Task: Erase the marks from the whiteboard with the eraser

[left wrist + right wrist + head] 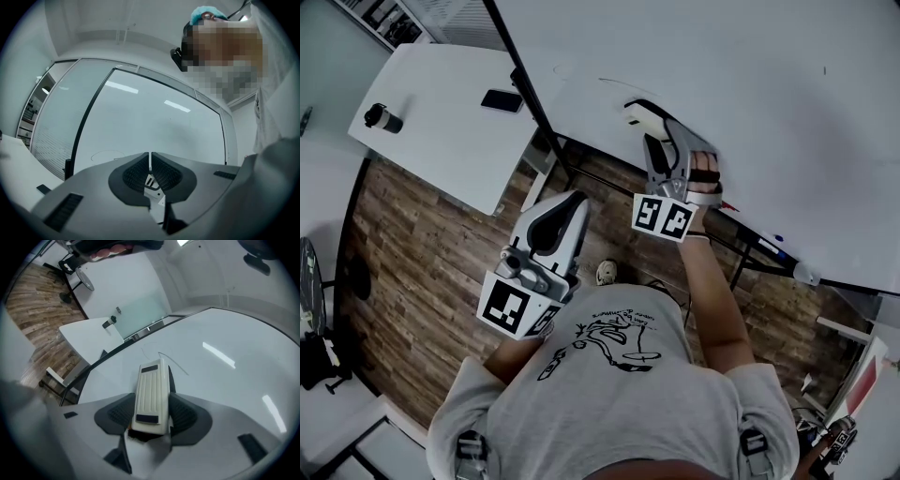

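Room w/ wood-plank floor and pale walls. Large whiteboard in black frame across upper right of head view, on black legs; mostly blank, ceiling-light reflections on it. White table left of the board, one corner close to the frame edge.

Right arm stretched fwd, hand wrapped round the handle, right gripper up at the board's lower-left area. Left arm bent, left gripper low by the chest, over the floor, apart from the board and aimed up at it.

Left jaws together, only a hairline slit between the pads, nothing held. Right jaws clamped on the eraser: cream, ribbed back w/ two dark patches, poking out past the tips toward the board. Contact w/ the surface not certain from any view.

Thin curved pen mark just beyond the eraser's far end. Faint oval outline low on the board in left gripper view.

On the table: dark phone nr the board side, small dark cup-like item nr the far corner.
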The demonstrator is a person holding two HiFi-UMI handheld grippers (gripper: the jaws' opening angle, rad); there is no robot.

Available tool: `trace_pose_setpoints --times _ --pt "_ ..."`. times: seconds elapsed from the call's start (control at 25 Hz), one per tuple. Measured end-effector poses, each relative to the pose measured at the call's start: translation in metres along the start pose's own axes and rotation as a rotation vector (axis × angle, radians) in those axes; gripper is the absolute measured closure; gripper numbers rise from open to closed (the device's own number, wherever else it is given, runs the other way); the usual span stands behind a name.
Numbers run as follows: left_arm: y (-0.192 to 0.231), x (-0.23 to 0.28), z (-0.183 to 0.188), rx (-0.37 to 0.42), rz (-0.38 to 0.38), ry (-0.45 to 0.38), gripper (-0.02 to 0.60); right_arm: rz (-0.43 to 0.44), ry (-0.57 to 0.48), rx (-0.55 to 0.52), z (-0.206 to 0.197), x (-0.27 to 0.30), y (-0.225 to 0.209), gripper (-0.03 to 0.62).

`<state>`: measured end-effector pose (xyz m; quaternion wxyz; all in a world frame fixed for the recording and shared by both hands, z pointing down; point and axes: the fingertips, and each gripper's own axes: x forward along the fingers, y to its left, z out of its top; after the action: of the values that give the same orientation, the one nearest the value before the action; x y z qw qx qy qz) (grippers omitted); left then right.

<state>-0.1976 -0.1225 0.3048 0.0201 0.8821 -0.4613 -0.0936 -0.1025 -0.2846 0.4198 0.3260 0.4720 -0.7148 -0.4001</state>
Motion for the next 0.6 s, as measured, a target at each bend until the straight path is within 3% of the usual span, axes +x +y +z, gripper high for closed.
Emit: trace_pose_setpoints --times 0.16,0.36,0.6 --pt "-0.003 -0.004 0.005 0.011 0.020 -0.012 0.548 0.024 0.003 -0.050 0.001 0.005 0.010 0.359" --pt "-0.011 -0.003 0.006 0.010 0.026 -0.019 0.548 0.074 -0.018 0.021 0.007 -0.008 0.003 0.358" --pt "-0.018 0.002 0.001 -0.009 0.014 -0.015 0.548 -0.025 -0.071 0.126 0.010 -0.046 -0.057 0.358"
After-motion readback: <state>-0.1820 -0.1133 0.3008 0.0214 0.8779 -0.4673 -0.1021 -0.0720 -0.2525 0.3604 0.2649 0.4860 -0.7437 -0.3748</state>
